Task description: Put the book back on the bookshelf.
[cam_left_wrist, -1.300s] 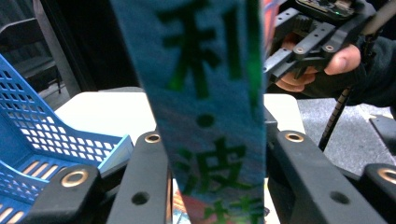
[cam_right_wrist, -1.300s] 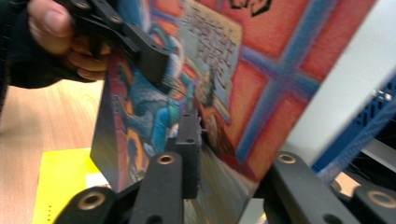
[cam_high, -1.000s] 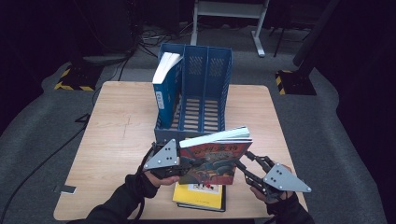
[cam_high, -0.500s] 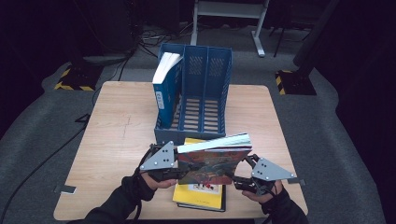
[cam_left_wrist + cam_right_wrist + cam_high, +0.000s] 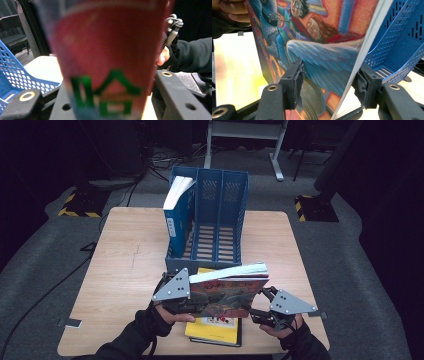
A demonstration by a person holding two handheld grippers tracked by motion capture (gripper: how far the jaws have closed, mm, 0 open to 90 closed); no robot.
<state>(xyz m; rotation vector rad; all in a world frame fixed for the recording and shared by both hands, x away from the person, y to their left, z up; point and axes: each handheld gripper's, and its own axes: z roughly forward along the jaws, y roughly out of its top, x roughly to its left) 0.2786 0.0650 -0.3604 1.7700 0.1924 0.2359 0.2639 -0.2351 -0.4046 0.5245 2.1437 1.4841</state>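
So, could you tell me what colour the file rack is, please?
Blue, with perforated walls; the file rack shows best in the high view.

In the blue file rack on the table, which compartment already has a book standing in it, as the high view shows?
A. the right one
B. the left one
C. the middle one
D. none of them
B: in the high view a blue book with its white page edges up stands in the leftmost compartment of the blue file rack, while the two other compartments show only their slotted floors.

The blue file rack (image 5: 220, 220) blocks the way ahead; tabletop (image 5: 125, 265) left lies free.
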